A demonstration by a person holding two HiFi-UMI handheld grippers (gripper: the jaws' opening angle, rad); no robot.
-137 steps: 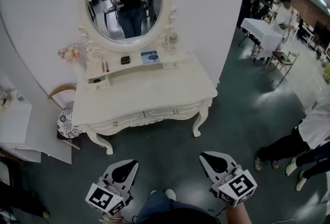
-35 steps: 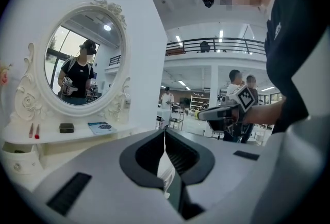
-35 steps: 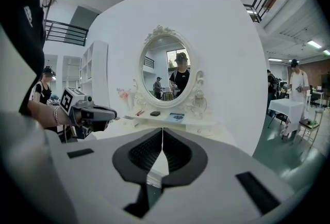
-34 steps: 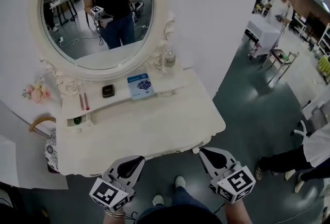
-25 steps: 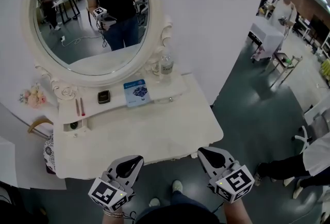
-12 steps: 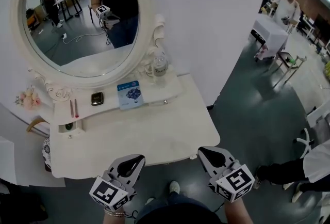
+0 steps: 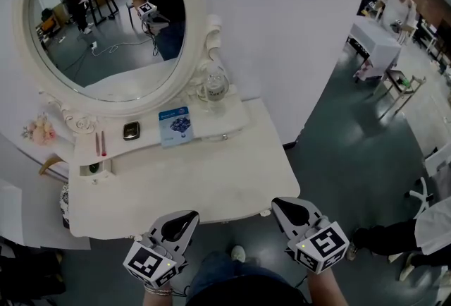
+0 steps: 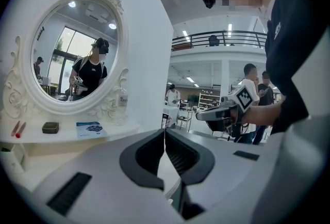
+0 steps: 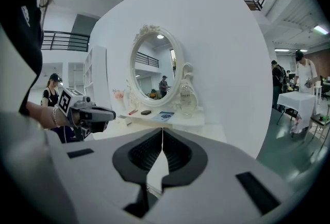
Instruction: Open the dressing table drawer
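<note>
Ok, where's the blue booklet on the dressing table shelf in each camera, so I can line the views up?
Head view: the blue booklet lies left of centre, on the shelf under the mirror's lower right rim.
Left gripper view: booklet at lower left, on the shelf below the mirror.
Right gripper view: booklet near the picture's centre, small, below the mirror.
Shared landmark: the oval mirror.

White wall (image 7: 282,15), dark floor (image 7: 352,156) (glossy), draped table (image 7: 375,38)

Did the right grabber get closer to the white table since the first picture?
Yes. The right gripper came toward the dressing table; its tip now overlaps the table's front edge, floor gap gone.
</note>
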